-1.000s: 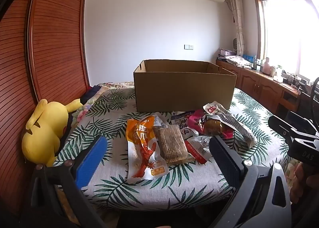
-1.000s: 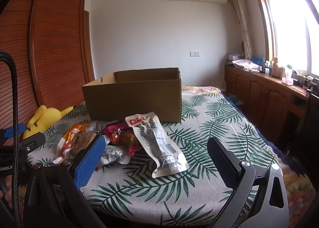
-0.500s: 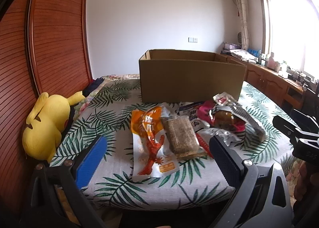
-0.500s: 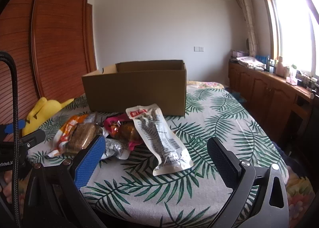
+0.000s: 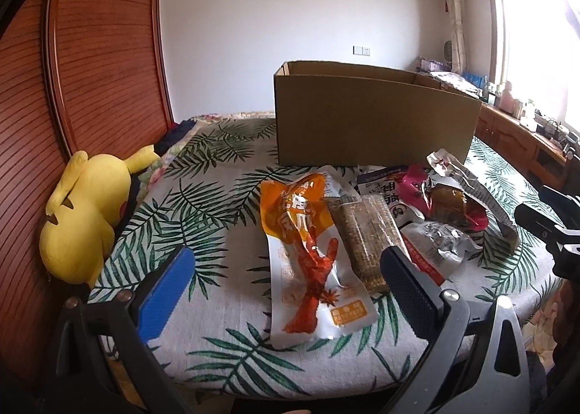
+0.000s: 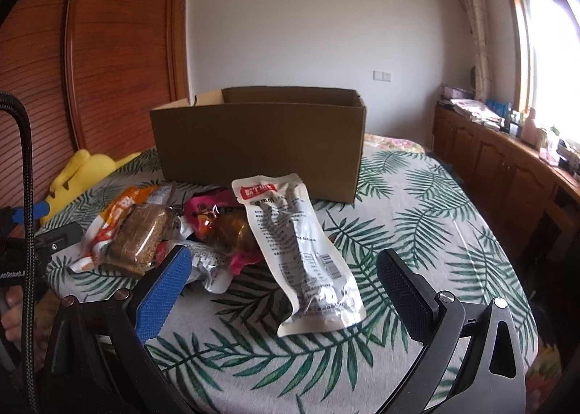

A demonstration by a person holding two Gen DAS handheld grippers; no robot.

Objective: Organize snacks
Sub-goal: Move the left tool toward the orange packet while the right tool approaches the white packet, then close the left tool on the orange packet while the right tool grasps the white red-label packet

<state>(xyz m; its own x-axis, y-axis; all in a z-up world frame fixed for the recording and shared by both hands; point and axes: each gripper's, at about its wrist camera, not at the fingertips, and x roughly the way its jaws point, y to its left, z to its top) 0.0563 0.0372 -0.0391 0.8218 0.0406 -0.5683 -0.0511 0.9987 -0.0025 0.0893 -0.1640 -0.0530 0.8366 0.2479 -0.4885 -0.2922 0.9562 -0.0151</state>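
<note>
standing open-topped in the upper middle of both views, the brown cardboard box (image 5: 373, 124) (image 6: 261, 145) rests on the leaf-printed bedspread (image 5: 203, 203) (image 6: 435, 225); its inside is hidden behind the near wall, so what it holds cannot be told.

just in front of the box lies the heap of snacks. in the left wrist view, centre frame, the orange and white chicken-feet pouch (image 5: 311, 254) lies flat, with the clear-wrapped brown grain bar (image 5: 366, 232) touching its right edge. right of these sit a magenta packet with a brown bun (image 5: 446, 207), a silver crumpled packet (image 5: 438, 243) and a long white vacuum-sealed pouch with a red label (image 6: 301, 251), which in the right wrist view stretches from the centre toward the lower middle.

the left gripper (image 5: 282, 290) hangs at the bottom of its frame, jaws spread wide and empty, the orange pouch lying between its fingers in the view. the right gripper (image 6: 282, 290) is likewise wide apart, gripping nothing, with the white pouch between its fingers.

a yellow plush toy (image 5: 87, 218) lies at the left edge against the wooden slatted wardrobe (image 5: 90, 69).
</note>
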